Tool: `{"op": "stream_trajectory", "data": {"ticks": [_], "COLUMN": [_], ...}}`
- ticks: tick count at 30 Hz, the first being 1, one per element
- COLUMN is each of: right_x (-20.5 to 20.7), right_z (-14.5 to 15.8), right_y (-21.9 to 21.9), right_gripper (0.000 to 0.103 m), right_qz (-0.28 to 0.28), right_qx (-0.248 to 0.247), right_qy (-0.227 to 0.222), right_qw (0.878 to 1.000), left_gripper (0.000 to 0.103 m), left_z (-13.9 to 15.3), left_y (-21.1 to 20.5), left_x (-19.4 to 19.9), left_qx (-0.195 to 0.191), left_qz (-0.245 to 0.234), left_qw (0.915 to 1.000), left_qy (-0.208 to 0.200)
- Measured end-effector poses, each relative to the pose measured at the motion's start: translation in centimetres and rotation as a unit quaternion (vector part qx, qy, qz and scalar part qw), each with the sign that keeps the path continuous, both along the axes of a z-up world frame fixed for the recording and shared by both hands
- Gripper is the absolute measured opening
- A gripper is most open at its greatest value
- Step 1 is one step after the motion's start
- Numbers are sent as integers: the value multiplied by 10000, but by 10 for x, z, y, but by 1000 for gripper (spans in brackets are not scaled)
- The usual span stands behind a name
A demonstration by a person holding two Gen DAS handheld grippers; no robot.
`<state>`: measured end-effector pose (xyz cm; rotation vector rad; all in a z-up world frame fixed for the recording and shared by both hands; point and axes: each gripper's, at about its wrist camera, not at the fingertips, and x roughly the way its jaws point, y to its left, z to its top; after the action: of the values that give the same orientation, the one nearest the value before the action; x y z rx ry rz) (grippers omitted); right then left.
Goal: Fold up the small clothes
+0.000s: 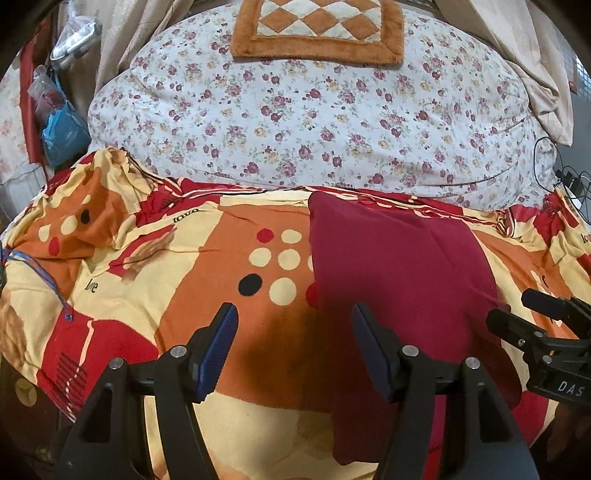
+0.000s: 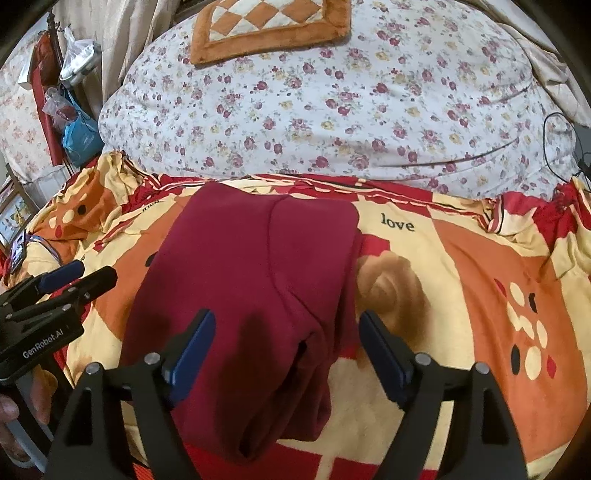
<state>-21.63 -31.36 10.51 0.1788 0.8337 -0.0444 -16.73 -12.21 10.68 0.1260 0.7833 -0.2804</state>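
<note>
Right tool: black arms, blue pads, nearest the right wrist camera. Jaws spread wide and released, nothing clamped; the near end of the garment lies below the gap, pads clear of the cloth on both sides.

Left tool: same make. Jaws apart, released, over bare bedspread; its right finger hangs above the garment's left edge (contact cannot be told).

Maroon garment: small, plain dark red, already folded into a long narrow strip. Lies flat on the bedspread, running from near the floral quilt toward the cameras. A seam line runs down its length; one layer overlaps another along the right side.

Bedspread: patterned in orange, cream and red, with dots and the word "love" printed just right of the garment's far end.

Floral quilt: white with small dark roses, bunched behind the bedspread.

Checked mat: brown border, cream and brown diamonds, resting on top of the quilt.

Blue bag: hanging at far left, beside the curtain.
</note>
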Motion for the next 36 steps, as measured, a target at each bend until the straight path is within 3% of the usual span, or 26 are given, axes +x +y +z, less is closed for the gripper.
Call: {"op": "stream_trajectory", "data": {"ticks": [36], "right_x": [16], "right_z": [-9], "right_y": [-2], "right_gripper": [85], "right_qz": [-33], "right_qx": [-50], "right_qy": [160], "right_qw": [9999], "left_gripper": [55], "left_z": [-10], "left_y": [-14], "left_x": [16], "left_qx": [-23], "left_qz": [-44], "left_qw": [9998], "left_qy": [181]}}
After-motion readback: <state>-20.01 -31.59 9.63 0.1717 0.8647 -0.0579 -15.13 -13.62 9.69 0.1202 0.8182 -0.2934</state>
